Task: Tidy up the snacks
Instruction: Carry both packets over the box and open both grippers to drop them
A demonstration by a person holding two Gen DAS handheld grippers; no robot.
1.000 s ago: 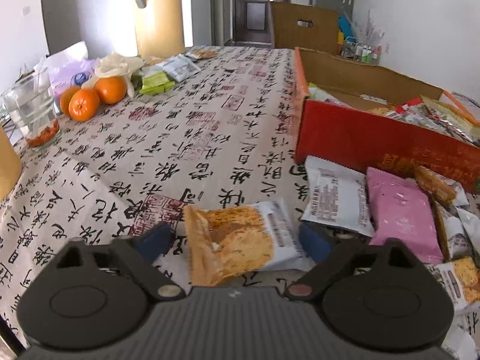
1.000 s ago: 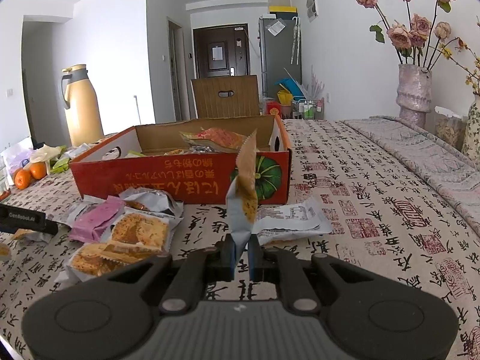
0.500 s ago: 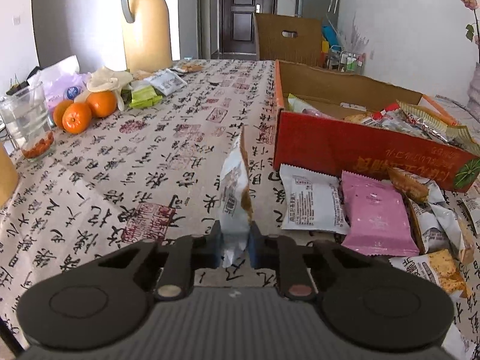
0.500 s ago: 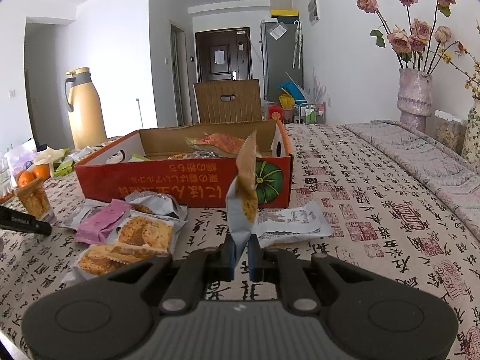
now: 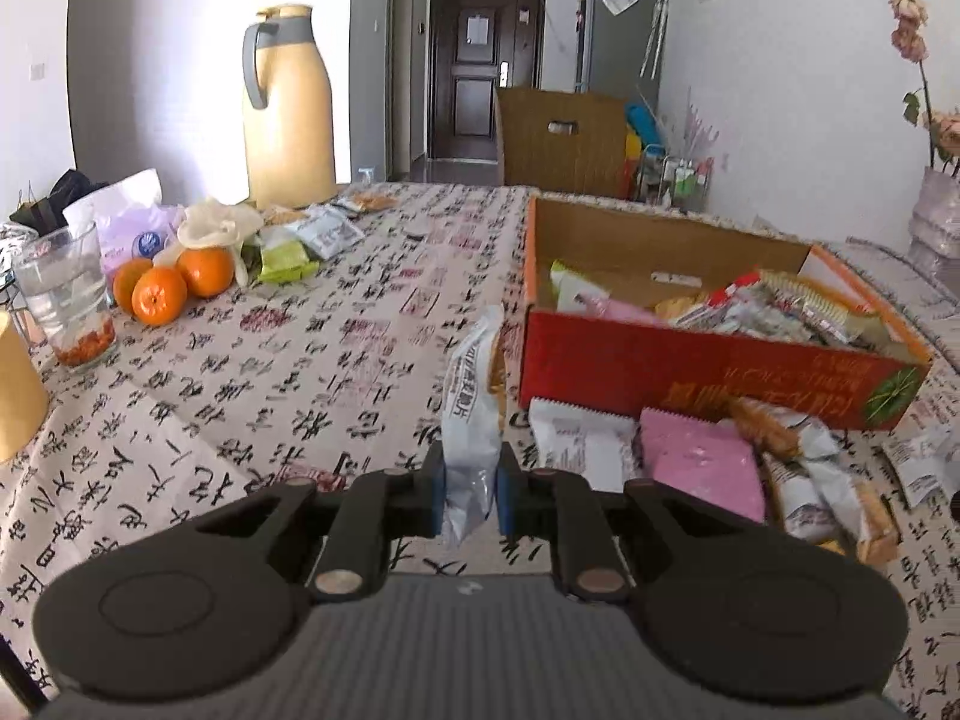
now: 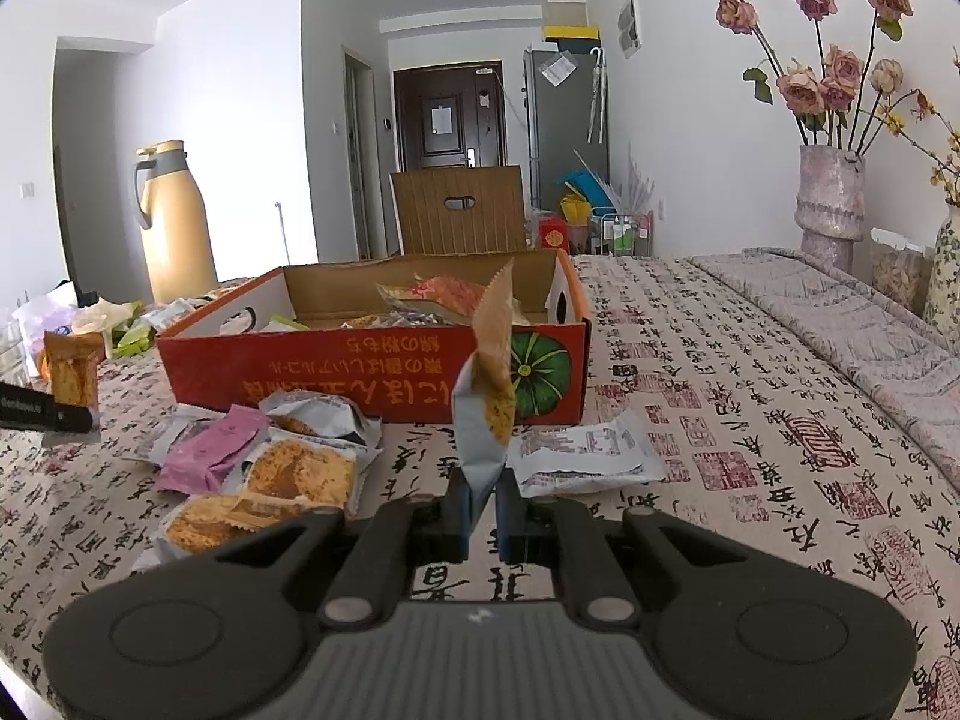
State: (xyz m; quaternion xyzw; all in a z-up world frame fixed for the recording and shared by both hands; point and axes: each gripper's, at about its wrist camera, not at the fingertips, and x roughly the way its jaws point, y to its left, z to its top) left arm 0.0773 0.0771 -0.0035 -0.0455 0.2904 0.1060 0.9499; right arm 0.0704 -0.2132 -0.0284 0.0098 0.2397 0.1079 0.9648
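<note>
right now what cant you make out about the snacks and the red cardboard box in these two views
- Left wrist view: the bottom of the red cardboard box is hidden under heaped packets.
- Left wrist view: the lower end of the silver snack packet shut in the left gripper is hidden by the gripper body.
- Right wrist view: the print on the orange and silver snack packet held by the right gripper is edge-on, unreadable.
- Right wrist view: the loose pile's lower packets are covered by the pink packet.
</note>
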